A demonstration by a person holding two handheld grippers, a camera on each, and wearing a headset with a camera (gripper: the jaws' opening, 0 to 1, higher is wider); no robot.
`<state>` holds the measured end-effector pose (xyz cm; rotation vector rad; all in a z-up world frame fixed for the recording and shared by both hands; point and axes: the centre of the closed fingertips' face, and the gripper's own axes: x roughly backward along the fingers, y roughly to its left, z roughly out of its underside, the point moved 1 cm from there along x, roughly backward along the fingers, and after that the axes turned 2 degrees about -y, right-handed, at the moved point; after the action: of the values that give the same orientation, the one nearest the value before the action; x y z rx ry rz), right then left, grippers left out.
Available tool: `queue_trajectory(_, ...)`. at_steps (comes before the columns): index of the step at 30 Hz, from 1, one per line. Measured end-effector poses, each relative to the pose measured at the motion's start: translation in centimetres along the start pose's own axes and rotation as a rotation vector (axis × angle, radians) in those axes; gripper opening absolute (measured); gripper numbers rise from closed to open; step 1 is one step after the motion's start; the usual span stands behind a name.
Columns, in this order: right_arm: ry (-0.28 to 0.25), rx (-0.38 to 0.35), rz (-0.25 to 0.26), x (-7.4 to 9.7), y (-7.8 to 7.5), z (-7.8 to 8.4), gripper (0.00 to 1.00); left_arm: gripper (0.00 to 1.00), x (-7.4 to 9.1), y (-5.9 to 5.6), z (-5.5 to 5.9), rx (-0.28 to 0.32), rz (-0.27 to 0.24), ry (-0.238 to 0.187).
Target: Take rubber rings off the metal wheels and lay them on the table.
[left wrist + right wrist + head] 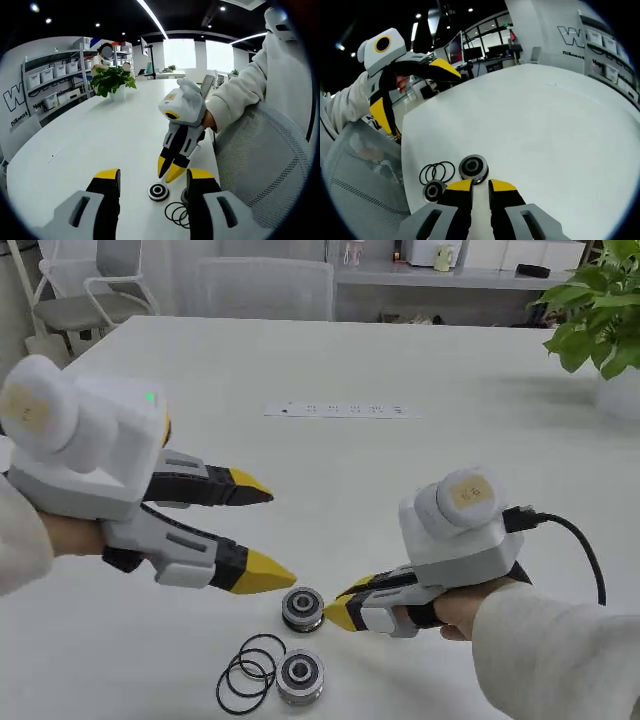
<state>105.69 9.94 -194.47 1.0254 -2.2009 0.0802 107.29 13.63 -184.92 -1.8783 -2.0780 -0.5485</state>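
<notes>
Two metal wheels sit near the table's front edge. The nearer-to-centre wheel (302, 608) (158, 191) (473, 167) has a dark band round its rim. The other wheel (300, 676) (434, 190) lies closer to me. Several loose black rubber rings (248, 672) (179, 214) (437, 171) lie flat beside it. My left gripper (265, 535) (154, 175) (422, 102) hovers wide open above and left of the wheels, holding nothing. My right gripper (337, 612) (168, 172) (481, 186) is low, its tips just right of the first wheel, jaws only a narrow gap apart with nothing between them.
A white power strip (338, 410) lies mid-table. A potted plant (598, 320) (114, 80) stands at the far right corner. A black cable (580, 550) trails from the right gripper. Chairs (262, 288) stand beyond the far edge.
</notes>
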Motion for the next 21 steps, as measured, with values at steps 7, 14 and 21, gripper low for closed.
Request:
queue_trajectory(7, 0.012, 0.044, -0.006, -0.6, 0.4, 0.4, 0.16, 0.35, -2.9, 0.0, 3.1, 0.038, -0.017, 0.028)
queue_trajectory(14, 0.019, 0.082, -0.012, -1.2, 0.7, 0.6, 0.17, 0.20, -4.2, -0.4, 6.4, 0.050, -0.027, 0.105)
queue_trajectory(21, 0.011, 0.084, -0.012, -1.3, 0.7, 0.5, 0.18, 0.12, -5.0, -1.1, 7.4, 0.079, -0.005, 0.121)
